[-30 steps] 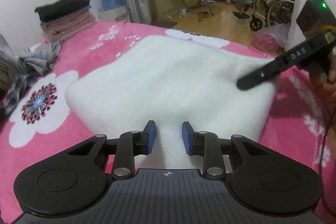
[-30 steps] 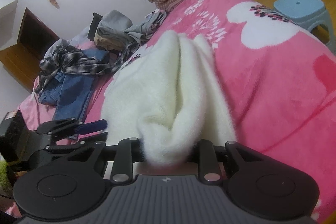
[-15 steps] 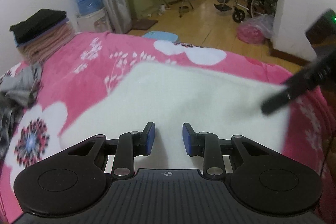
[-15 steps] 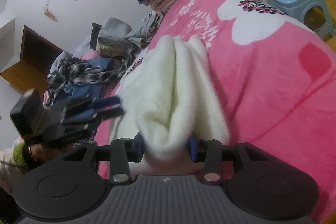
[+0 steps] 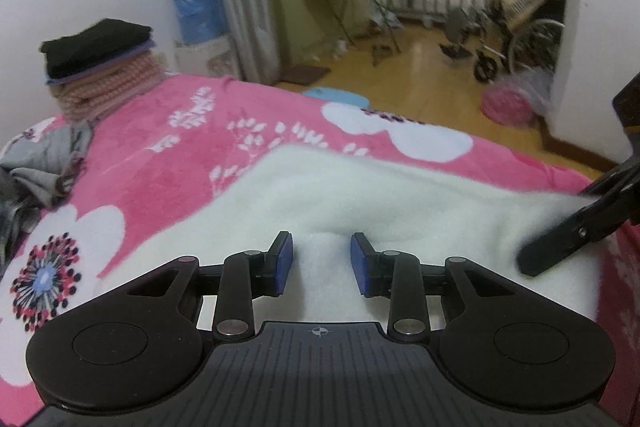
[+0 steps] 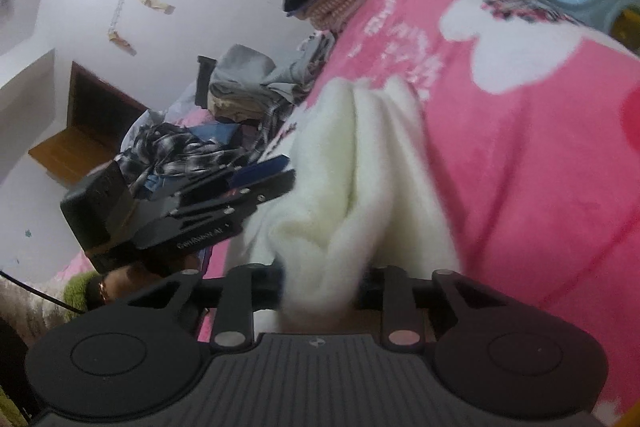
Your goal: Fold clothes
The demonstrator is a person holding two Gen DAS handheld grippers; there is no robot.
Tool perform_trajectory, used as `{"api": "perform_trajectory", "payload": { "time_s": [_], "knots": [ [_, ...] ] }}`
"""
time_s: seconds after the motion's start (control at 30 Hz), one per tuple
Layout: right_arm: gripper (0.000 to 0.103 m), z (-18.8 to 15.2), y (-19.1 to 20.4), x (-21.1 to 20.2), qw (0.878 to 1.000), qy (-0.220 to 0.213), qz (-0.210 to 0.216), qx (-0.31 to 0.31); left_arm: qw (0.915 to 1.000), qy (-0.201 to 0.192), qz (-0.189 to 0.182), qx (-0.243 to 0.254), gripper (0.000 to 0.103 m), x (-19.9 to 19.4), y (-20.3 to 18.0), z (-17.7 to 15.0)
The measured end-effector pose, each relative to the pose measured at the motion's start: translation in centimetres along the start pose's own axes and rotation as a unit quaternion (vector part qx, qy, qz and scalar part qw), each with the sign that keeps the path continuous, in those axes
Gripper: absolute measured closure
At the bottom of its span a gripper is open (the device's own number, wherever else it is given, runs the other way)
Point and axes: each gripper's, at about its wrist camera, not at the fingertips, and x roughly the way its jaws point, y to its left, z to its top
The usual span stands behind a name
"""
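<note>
Left wrist view first: the white fluffy garment (image 5: 360,195) is spread across the pink flowered bed (image 5: 160,155), and compared with a second ago the camera has slid sideways along its near edge, so more of the wood floor and the wheelchair (image 5: 516,39) show now. The left gripper (image 5: 321,259) has its blue fingers (image 5: 281,263) partly spread and easing apart, with fleece lying between them but not squeezed as far as I can see. The right gripper (image 5: 560,247) pokes in from the right edge onto the garment's far corner. A finished stack of folded clothes (image 5: 100,67) sits at the bed's back corner.

Right wrist view: the right gripper (image 6: 320,291) is closing on a bunched-up hunk of the white fleece, fingers mostly buried in it. It loosened for a moment and is now clamping back down, so I'd guess a regrip before the next fold. The garment already lies in long lengthwise pleats. The unfolded laundry heap (image 6: 188,147) waits behind the left gripper (image 6: 276,175).

Writing: there's small white lettering on the left gripper's side, too blurry for me to read.
</note>
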Motion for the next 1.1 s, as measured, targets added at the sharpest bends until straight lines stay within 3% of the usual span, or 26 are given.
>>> {"api": "perform_trajectory", "payload": {
  "time_s": [0.17, 0.27, 0.33, 0.4, 0.47, 0.57, 0.63, 0.73, 0.87, 0.97, 1.1],
  "knots": [
    [0.077, 0.9, 1.5, 0.3, 0.999, -0.007, 0.009, -0.044, 0.9993, -0.006, 0.005, -0.037, 0.071, -0.1, 0.8, 0.1],
    [0.077, -0.2, -0.6, 0.0, 0.999, 0.013, -0.017, -0.027, 0.9997, -0.010, 0.007, -0.021, 0.071, 0.1, 0.1, -0.1],
    [0.077, -0.8, -2.1, -0.4, 1.000, 0.017, -0.006, 0.011, 0.9997, -0.020, 0.015, -0.003, 0.071, 0.3, -0.6, -0.5],
    [0.072, -0.7, -2.7, -1.1, 0.999, 0.021, 0.006, 0.049, 0.9993, -0.028, 0.024, 0.009, 0.071, 0.4, -1.0, -0.8],
    [0.063, -0.5, -2.4, -2.6, 0.999, 0.019, -0.009, 0.042, 0.9991, -0.030, 0.026, 0.011, 0.071, 0.3, -1.0, -0.8],
    [0.061, -0.2, -1.8, -5.2, 0.999, 0.007, -0.040, 0.027, 0.9991, -0.031, 0.029, 0.008, 0.071, 0.1, -1.0, -0.7],
    [0.061, 0.2, -1.1, -7.3, 0.996, -0.021, -0.081, 0.008, 0.9990, -0.032, 0.031, 0.008, 0.071, 0.1, -1.1, -0.8],
    [0.067, 1.1, 0.5, -9.0, 0.995, -0.053, -0.082, -0.026, 0.9988, -0.033, 0.034, 0.012, 0.071, 0.0, -1.2, -0.8],
    [0.075, 1.1, 4.5, -6.7, 0.992, -0.011, -0.030, -0.120, 0.9987, -0.034, 0.035, 0.015, 0.071, -1.0, -1.3, -0.4],
    [0.076, 0.3, 6.3, -4.7, 0.983, 0.023, -0.021, -0.180, 0.9986, -0.038, 0.024, 0.029, 0.071, -2.4, -1.7, -0.4],
    [0.074, 3.1, 2.8, -5.1, 0.997, -0.025, -0.024, -0.073, 0.9986, -0.029, -0.012, 0.042, 0.066, -3.7, -3.1, -1.2]
  ]
}}
